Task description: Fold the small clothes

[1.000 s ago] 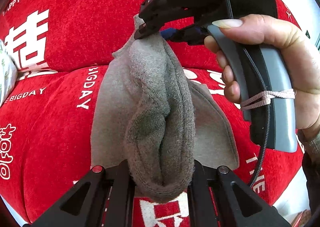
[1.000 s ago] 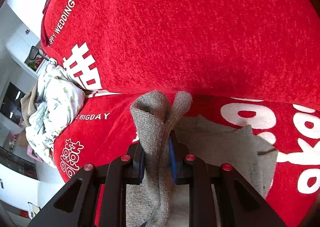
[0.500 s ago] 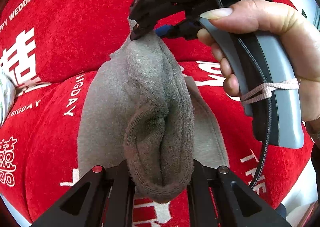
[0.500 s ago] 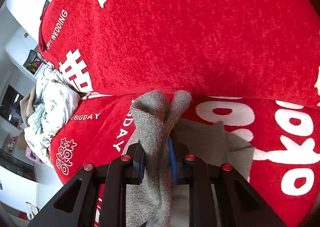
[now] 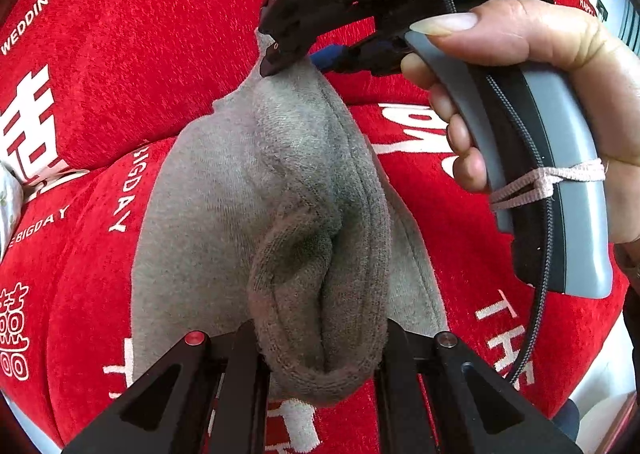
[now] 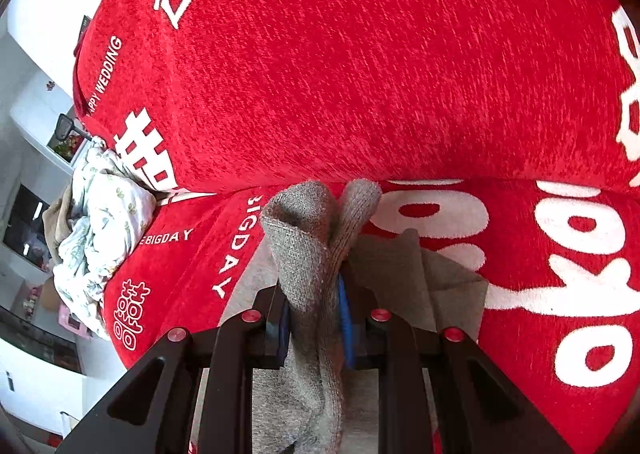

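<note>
A grey knitted garment (image 5: 288, 181) hangs stretched between my two grippers over the red sofa seat. My left gripper (image 5: 320, 350) is shut on its thick folded band at the bottom of the left wrist view. A hand (image 5: 540, 53) holds my right gripper (image 5: 288, 57) at the far end, clamped on the cloth's upper corner. In the right wrist view, the right gripper (image 6: 314, 318) pinches the grey garment (image 6: 308, 238) between its blue pads (image 6: 344, 318), with two bunched ends sticking up. The garment's loose lower part lies flat on the seat.
A red sofa cover (image 6: 360, 73) with white lettering fills both views, its backrest rising just behind the garment. A crumpled white floral cloth (image 6: 104, 213) sits at the seat's left end. Shelves and room clutter show beyond the sofa's left edge.
Both grippers have carried the garment sideways across the seat and slightly lower. More grey cloth now spreads on the seat. Both grips are unchanged.
</note>
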